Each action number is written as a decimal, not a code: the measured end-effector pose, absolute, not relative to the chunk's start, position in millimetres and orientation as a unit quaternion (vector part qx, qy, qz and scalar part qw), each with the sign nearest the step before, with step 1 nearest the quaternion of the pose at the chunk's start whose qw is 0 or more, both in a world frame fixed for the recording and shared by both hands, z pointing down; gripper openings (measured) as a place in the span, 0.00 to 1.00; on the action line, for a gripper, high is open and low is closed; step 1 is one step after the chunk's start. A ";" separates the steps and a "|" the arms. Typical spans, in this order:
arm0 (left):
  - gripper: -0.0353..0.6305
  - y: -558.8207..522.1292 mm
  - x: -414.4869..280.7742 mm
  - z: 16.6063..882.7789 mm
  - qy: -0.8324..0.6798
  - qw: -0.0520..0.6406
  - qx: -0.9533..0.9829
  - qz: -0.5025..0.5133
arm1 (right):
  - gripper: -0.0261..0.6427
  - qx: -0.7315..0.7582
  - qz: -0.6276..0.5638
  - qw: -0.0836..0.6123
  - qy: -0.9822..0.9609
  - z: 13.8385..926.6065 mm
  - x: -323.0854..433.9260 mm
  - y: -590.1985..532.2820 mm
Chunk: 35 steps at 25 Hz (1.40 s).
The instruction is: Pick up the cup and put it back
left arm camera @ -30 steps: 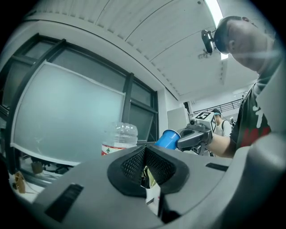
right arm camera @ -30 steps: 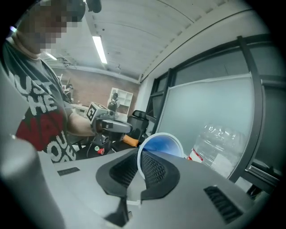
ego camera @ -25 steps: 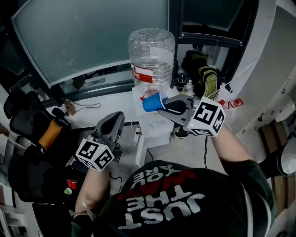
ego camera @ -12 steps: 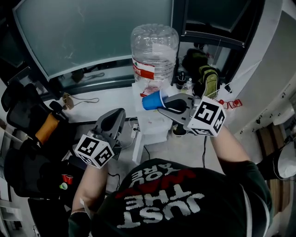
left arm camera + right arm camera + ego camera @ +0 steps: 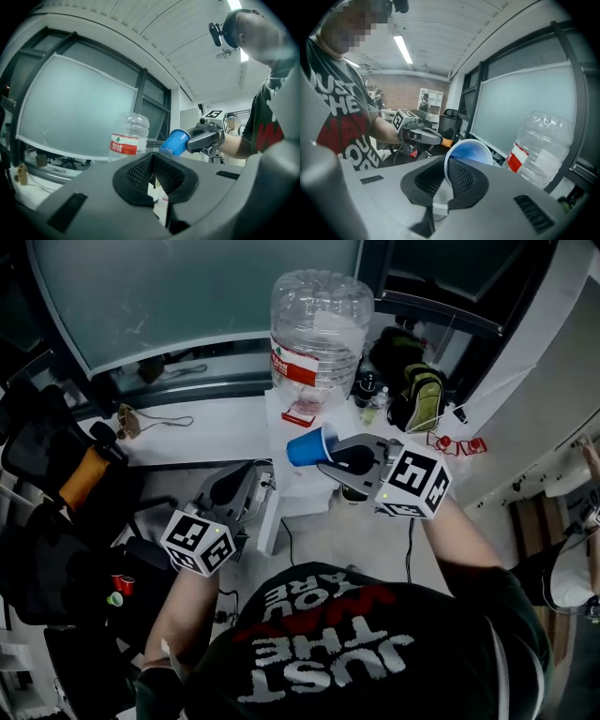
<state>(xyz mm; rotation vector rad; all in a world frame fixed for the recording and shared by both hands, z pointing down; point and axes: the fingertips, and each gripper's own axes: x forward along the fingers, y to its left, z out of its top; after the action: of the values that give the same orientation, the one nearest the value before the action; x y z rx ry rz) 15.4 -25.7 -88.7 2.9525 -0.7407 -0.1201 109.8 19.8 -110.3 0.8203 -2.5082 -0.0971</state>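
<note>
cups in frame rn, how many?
1 for sure: the blue cup, held in the right gripper beside the water bottle. The small red and green things at lower left might be cups, but they are too small to tell.

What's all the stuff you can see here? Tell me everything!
cup: one, blue, tipped on its side in the air, in front of the water bottle
water bottle: one, big, clear with a red label, on the white stand
white stand: one, white, middle
backpack: one, black and yellow-green, right of the bottle
chair: one, black, far left
small round things: two, red and green, low left; too small to name
shirt: one, dark with red and white letters, bottom
left tool: one, grey, shut, empty
right tool: one, grey, shut on the cup's rim
</note>
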 end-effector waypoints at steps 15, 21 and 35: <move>0.06 -31.3 25.7 211.4 -0.251 0.179 0.951 0.013 | 0.10 0.277 0.102 0.294 -0.909 180.0 113.2 -30.2; 0.06 -37.3 52.1 378.6 -0.250 0.187 0.949 0.040 | 0.10 0.275 0.126 0.348 -0.887 371.5 139.8 -47.2; 0.06 -41.5 119.8 678.4 -0.260 0.201 0.939 0.103 | 0.10 0.256 0.107 0.504 -0.818 777.3 219.0 -110.2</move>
<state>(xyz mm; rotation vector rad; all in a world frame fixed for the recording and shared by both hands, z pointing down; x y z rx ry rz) 119.8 -41.5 678.4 2.6223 -0.7261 0.2883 219.0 -110.2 777.3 0.6185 -1.9742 0.2585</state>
